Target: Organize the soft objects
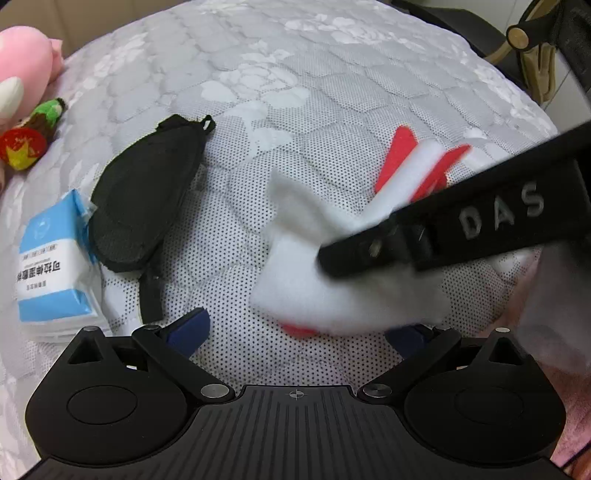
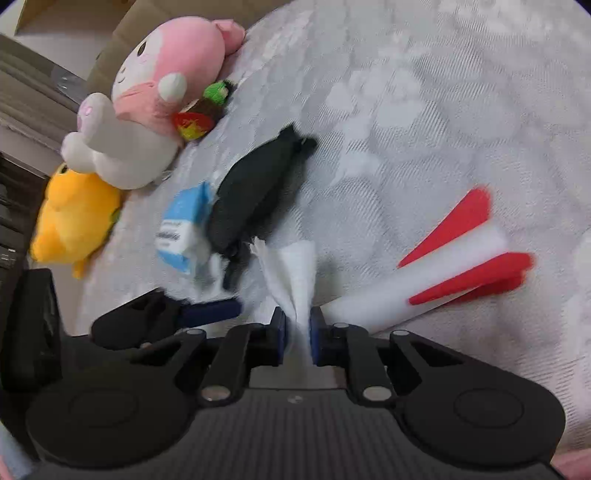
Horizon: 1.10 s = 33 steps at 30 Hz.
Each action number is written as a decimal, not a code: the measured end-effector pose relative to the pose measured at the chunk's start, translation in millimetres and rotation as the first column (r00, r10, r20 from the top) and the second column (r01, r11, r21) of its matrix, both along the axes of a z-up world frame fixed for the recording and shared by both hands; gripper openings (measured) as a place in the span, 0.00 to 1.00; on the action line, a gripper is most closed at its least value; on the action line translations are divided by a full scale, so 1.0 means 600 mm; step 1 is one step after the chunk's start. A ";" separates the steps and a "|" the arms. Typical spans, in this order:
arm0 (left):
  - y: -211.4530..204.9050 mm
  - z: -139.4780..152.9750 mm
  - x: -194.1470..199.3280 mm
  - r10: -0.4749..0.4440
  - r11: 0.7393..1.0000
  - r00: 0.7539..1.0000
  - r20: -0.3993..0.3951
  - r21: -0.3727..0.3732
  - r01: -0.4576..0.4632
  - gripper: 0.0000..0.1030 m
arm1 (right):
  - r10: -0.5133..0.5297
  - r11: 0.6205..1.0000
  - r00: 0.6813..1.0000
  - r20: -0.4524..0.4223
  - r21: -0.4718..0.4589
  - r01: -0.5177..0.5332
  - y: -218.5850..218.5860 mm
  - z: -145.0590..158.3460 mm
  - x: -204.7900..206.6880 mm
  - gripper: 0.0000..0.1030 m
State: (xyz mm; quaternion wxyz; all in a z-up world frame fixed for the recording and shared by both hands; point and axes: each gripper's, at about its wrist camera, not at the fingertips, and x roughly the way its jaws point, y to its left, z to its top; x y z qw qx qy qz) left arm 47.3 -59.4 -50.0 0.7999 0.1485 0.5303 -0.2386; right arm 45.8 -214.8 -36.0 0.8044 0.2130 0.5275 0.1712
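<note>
Right wrist view shows the right gripper (image 2: pixel 297 334) pinching a white cloth (image 2: pixel 295 273) just over the bed (image 2: pixel 424 110), the left gripper (image 1: pixel 295 332) spread wide, and the toys, black pouch (image 2: pixel 255 199) and tissue pack (image 2: pixel 183 229) not yet tidied.

Premises: a home bedroom. Evidence: quilted grey mattress (image 1: pixel 295 92) with floral stitching, plush toys (image 2: pixel 166 92) lined along its edge, cardboard box (image 2: pixel 122 33) behind, tissue pack (image 1: pixel 55 266) lying on the bedding.

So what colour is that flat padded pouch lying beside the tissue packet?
The flat padded pouch is black, clearest in the left wrist view.
</note>
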 end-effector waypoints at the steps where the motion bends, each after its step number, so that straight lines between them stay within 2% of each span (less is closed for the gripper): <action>1: 0.002 -0.002 0.003 0.009 1.000 1.000 -0.009 -0.007 -0.009 1.00 | -0.007 0.999 1.000 0.025 -0.040 0.008 -0.002 0.010 -0.001 0.17; 3: 0.009 -0.006 0.009 0.028 0.999 0.999 -0.036 -0.028 -0.029 1.00 | -0.024 0.992 0.998 0.062 -0.120 0.032 -0.015 0.024 0.005 0.17; 6: 0.017 -0.014 0.023 0.062 0.996 0.994 -0.089 -0.063 -0.067 1.00 | -0.080 0.982 0.994 0.070 -0.166 0.090 -0.055 0.036 0.026 0.17; 11: 0.010 -0.025 0.029 0.054 0.996 0.993 -0.105 -0.059 -0.060 1.00 | -0.213 0.963 0.974 0.078 -0.153 0.223 -0.148 0.045 0.041 0.17; 15: -0.008 -0.030 0.020 0.014 1.000 0.996 -0.088 -0.027 -0.017 1.00 | -0.283 0.951 0.959 -0.003 -0.130 0.281 -0.174 0.011 0.048 0.17; 19: -0.016 -0.033 0.019 0.020 1.000 0.996 -0.086 -0.016 -0.022 1.00 | -0.249 0.959 0.968 -0.009 -0.142 0.246 -0.156 0.000 0.052 0.18; 22: -0.011 -0.022 0.020 0.011 0.993 0.993 -0.117 -0.115 -0.025 1.00 | -0.186 0.982 0.982 -0.024 -0.044 0.185 -0.145 -0.001 0.046 0.18; 24: -0.005 -0.014 0.021 -0.007 0.978 0.987 -0.162 -0.205 -0.027 1.00 | -0.167 0.985 0.985 -0.049 0.024 0.169 -0.144 -0.004 0.042 0.19; 25: -0.004 -0.014 0.022 -0.006 0.975 0.984 -0.177 -0.218 -0.033 1.00 | -0.167 0.985 0.984 -0.054 0.030 0.169 -0.144 -0.005 0.041 0.19; 27: 0.002 -0.015 0.023 0.019 0.979 0.980 -0.197 -0.195 -0.059 1.00 | -0.176 0.984 0.983 -0.053 0.016 0.177 -0.143 -0.005 0.042 0.19; 29: 0.011 -0.014 0.021 0.080 0.989 0.980 -0.181 -0.108 -0.100 1.00 | -0.199 0.980 0.978 -0.060 -0.002 0.200 -0.148 -0.005 0.042 0.19; 30: 0.016 -0.010 0.020 0.099 0.989 0.978 -0.181 -0.088 -0.117 1.00 | -0.207 0.978 0.976 -0.067 -0.015 0.207 -0.150 -0.006 0.043 0.19; 31: 0.022 -0.006 0.020 0.113 0.986 0.972 -0.205 -0.099 -0.135 1.00 | -0.207 0.978 0.975 -0.077 -0.023 0.206 -0.151 -0.008 0.046 0.19; 33: 0.031 -0.003 0.022 0.119 0.970 0.948 -0.296 -0.167 -0.174 1.00 | -0.192 0.981 0.975 -0.108 -0.029 0.190 -0.149 -0.018 0.054 0.19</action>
